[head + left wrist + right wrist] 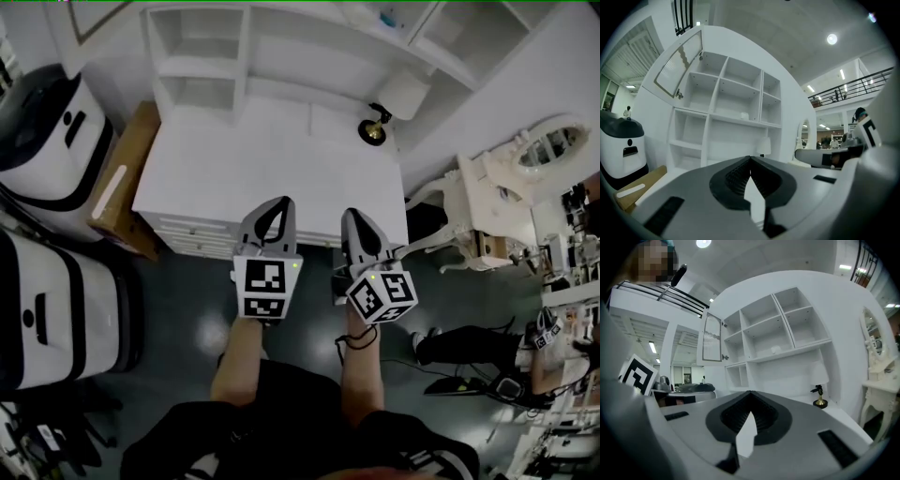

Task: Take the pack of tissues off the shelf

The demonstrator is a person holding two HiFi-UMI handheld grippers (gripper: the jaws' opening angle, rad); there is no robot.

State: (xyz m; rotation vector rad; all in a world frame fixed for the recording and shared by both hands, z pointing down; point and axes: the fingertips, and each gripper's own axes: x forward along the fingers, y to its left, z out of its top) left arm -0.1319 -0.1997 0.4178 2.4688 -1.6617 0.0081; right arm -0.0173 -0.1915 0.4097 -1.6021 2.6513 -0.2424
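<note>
- Sitting on the long shelf of the white shelf unit point(761, 93), the pack of tissues point(744, 115) shows only as a small white lump in the middle compartment, a little toward that compartment's right wall. It is too small to make out more.
- Under that shelf is a wide open bay, and below it the flat white top of the desk point(272, 159).
- A lamp point(375, 131) with a brass foot stands at the desk's back right corner.
- The left gripper point(278, 204) is closed tip to tip with nothing between its jaws. It hangs over the desk's front edge and points at the shelves, well short of the tissues.
- The right gripper point(354, 216) is just beside it and not touching it. Its jaws are likewise pressed together and empty, over the same front edge.
- A cardboard box point(127, 173) lies against the desk's left side.
- Two white-and-black machines point(52, 122) stand further left.
- A white dressing table point(497, 202) with an oval mirror point(553, 142) is off to the right.
</note>
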